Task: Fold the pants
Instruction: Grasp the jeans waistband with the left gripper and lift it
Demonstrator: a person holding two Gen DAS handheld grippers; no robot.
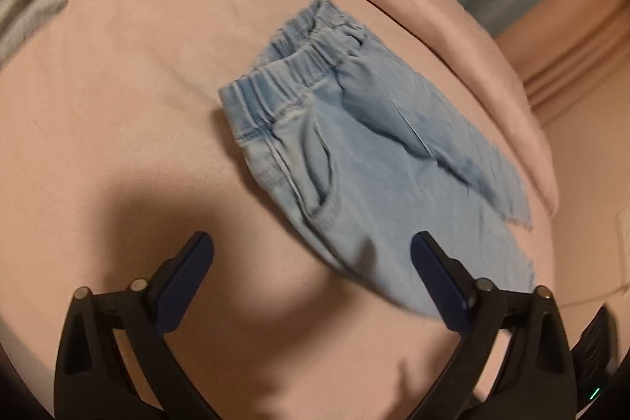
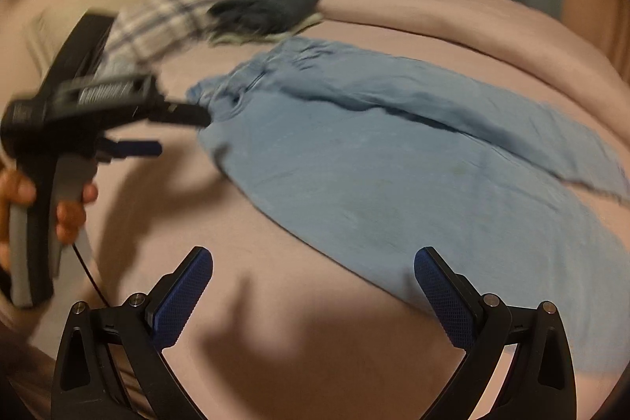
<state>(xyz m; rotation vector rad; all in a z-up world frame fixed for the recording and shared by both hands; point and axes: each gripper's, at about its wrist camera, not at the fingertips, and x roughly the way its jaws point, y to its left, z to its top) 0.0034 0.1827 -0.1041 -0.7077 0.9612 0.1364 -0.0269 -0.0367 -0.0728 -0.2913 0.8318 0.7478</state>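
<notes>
My left claw (image 1: 312, 248) is spread wide, jaws empty, hovering above the bed (image 1: 118, 97). Its right finger overlaps the lower edge of the pants (image 1: 354, 152) in view; contact cannot be confirmed. My right claw (image 2: 313, 264) is likewise spread wide and holds nothing. Its right finger sits over the near edge of the pants (image 2: 393, 184); its left finger is over bare sheet.

The pants are light blue denim with an elastic waistband (image 1: 291, 65), lying flat on the pink sheet. The two legs run side by side, with a dark crease between them. From the right wrist view, the waistband end lies far left and the legs extend right.

In the right wrist view, my left hand (image 2: 47, 207) grips the handle of the other tool, blurred; its fingers (image 2: 185, 115) point at the waistband end.

Beyond the pants, near the waistband, lie a dark garment (image 2: 271, 6) and a plaid cloth (image 2: 157, 26), both blurred.
</notes>
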